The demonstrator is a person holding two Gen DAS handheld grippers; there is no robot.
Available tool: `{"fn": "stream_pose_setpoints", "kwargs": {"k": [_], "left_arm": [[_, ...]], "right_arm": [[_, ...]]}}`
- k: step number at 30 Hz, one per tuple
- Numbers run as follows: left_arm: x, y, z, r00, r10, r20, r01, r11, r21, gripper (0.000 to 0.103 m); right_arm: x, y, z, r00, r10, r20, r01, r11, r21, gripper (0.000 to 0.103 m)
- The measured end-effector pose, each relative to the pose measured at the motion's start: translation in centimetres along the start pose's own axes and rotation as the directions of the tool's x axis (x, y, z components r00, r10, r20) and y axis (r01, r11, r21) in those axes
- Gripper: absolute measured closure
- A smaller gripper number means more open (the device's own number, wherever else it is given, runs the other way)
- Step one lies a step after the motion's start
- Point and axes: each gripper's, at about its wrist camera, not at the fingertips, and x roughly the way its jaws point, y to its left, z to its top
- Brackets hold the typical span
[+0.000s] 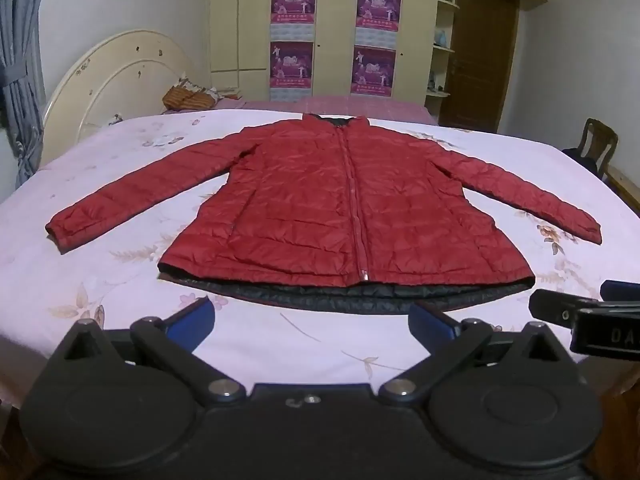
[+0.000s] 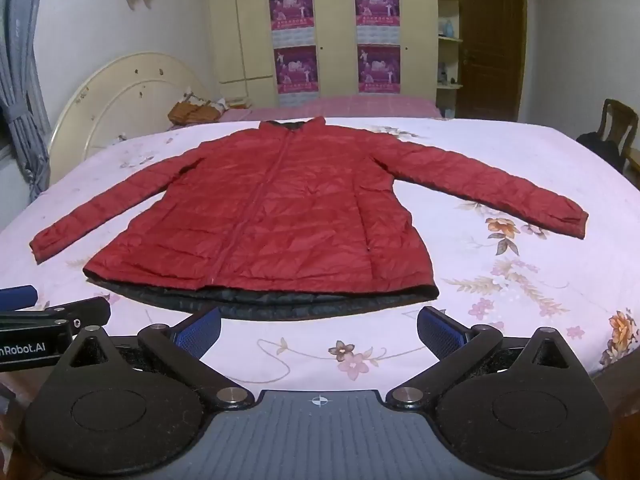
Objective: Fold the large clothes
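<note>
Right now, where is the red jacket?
In both views the red jacket lies flat at the middle of the bed, sleeves spread, hem towards both open grippers.

Each gripper is showing black linkage arms with silver pivot screws and blue ribbed finger pads [image 2: 442, 330]. The right gripper [image 2: 319, 330] is displaying a grey ridged plate bearing a crosshair mark. The left gripper [image 1: 310, 316] is showing a plain black body.

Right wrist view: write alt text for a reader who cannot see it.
A red puffer jacket lies flat and zipped on a floral bedsheet, sleeves spread wide, dark lining showing at the hem. The right gripper hangs in front of the hem, jaws open and empty. Behind stand a headboard and a wardrobe with posters.
</note>
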Motion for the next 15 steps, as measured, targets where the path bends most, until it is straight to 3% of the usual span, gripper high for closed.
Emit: {"fn": "stream_pose_setpoints", "kwargs": {"k": [15], "left_arm": [[-0.12,0.20,0.22,1.000,-0.003,0.001,0.003,1.000,-0.014,0.000]], "right_arm": [[-0.06,0.06,0.25,1.000,0.012,-0.008,-0.012,1.000,0.017,0.000]]}}
